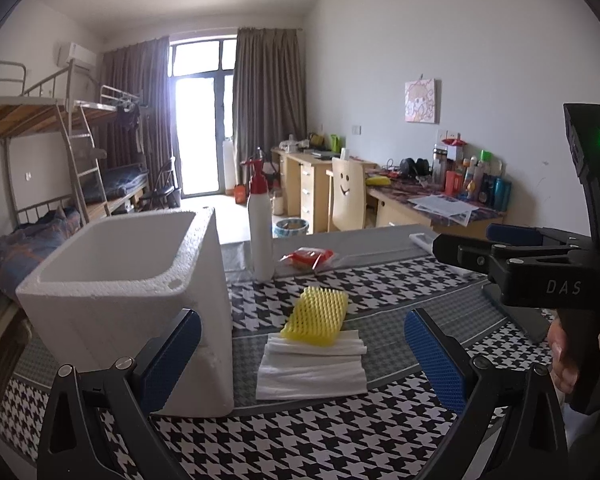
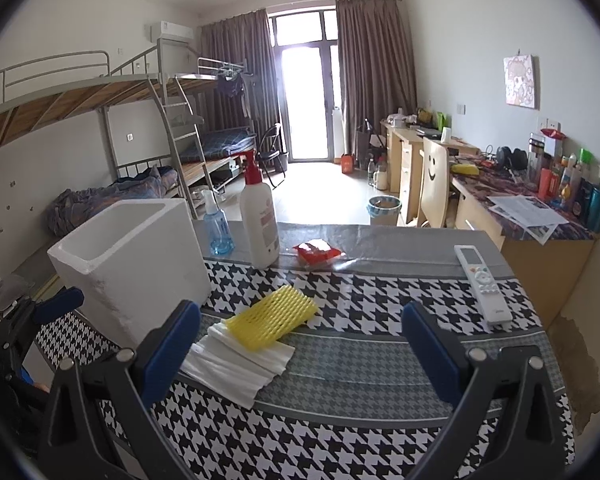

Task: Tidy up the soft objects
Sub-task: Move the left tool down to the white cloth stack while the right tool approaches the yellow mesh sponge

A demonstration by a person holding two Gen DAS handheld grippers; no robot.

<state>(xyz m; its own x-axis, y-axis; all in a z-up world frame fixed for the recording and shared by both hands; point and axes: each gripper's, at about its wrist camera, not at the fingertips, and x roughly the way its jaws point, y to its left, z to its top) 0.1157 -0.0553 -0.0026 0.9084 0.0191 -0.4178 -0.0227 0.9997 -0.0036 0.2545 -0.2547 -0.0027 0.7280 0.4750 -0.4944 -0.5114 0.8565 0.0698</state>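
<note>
A yellow foam net sleeve [image 1: 316, 316] [image 2: 273, 317] lies on top of a small stack of white ribbed foam sheets [image 1: 312, 372] [image 2: 236, 364] on the houndstooth tablecloth. Left of them stands an open white styrofoam box [image 1: 128, 292] [image 2: 132, 260]. My left gripper [image 1: 302, 356] is open, its blue pads on either side of the sheets, a short way back from them. My right gripper [image 2: 300, 354] is open too, to the right of the sheets and above the cloth. The right gripper's body [image 1: 540, 264] shows at the right edge of the left wrist view, with a hand on it.
A tall white pump bottle [image 2: 260, 220] [image 1: 260, 232], a small blue sanitizer bottle [image 2: 217, 228] and a red snack packet [image 2: 318, 252] [image 1: 308, 258] stand along the table's far side. A white remote [image 2: 482, 284] lies at the right. Beyond are bunk beds and desks.
</note>
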